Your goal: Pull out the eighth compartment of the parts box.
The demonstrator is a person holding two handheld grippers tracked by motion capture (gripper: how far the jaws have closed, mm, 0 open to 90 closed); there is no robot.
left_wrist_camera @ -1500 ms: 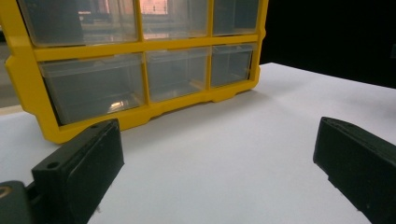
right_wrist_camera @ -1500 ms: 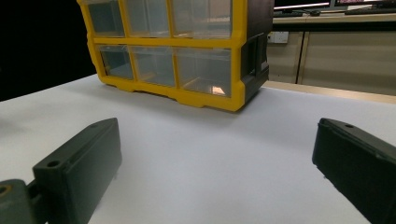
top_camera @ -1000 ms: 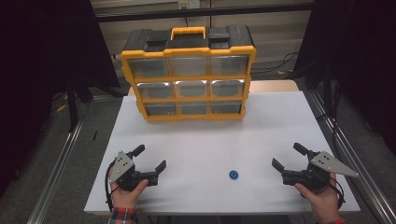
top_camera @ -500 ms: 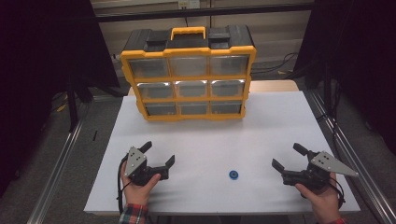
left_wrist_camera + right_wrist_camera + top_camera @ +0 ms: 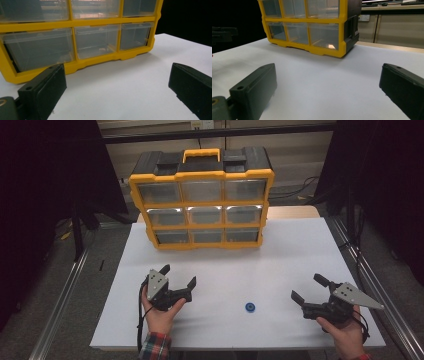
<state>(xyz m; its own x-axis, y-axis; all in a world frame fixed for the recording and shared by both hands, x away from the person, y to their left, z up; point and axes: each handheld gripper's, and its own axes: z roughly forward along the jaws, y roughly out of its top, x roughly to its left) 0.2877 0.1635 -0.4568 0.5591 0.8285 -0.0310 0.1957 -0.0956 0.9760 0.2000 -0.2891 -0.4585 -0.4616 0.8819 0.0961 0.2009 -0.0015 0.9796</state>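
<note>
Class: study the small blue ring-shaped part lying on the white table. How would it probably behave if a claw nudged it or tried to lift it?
The small blue ring-shaped part lies flat on the white table, so a nudge would probably slide it, not roll it. It looks tiny and low, so likely light and awkward to pinch. Tipped on edge, its round outline might let it roll.

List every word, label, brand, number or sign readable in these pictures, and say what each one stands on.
None can be read.
Yellow drawer cabinet: no label or brand shows on its frame or clear drawers.
Small blue ring on the white table: no marking visible.
Left tool and right tool: plain black jaws, no lettering.
Pale plate on the back wall: too small and blurred to read.
</note>
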